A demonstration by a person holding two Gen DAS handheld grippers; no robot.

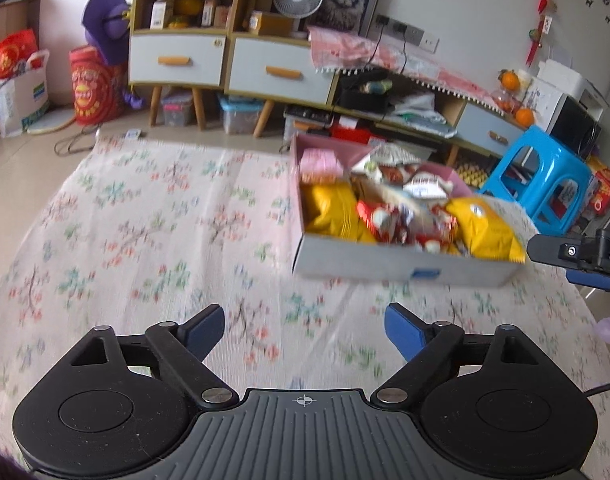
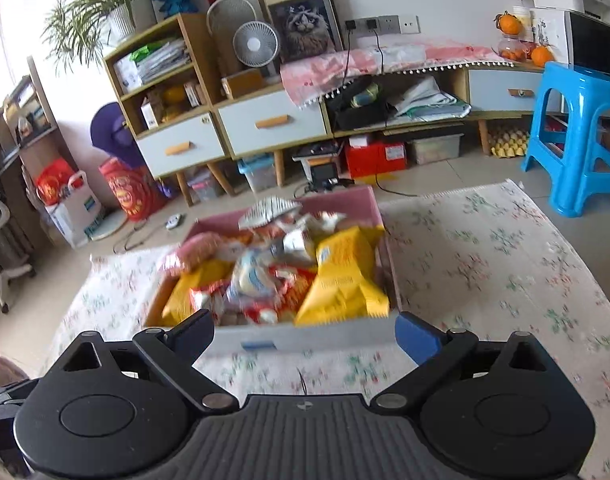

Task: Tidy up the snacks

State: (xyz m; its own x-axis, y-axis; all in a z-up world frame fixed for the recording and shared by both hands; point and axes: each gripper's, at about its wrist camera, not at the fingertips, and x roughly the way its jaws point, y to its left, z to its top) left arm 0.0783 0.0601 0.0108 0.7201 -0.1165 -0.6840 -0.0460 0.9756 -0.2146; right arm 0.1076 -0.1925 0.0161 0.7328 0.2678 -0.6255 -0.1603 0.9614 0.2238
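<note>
Sitting on floral cloth [image 1: 145, 220], snack box [image 2: 305, 338] w/ long side facing right gripper [image 2: 305, 330], directly ahead & nearer; left gripper [image 1: 305, 330] offset left. Both jaws wide, empty.

No lettering reads clearly in either view: print on the snack packets [image 2: 345, 280] in the box [image 1: 385, 264] is blurred (as are the characters on a red bag [image 1: 90, 88]).

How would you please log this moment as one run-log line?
left hand-held gripper: open, empty | right hand-held gripper: open, empty | snack box: full, on floral cloth
</note>
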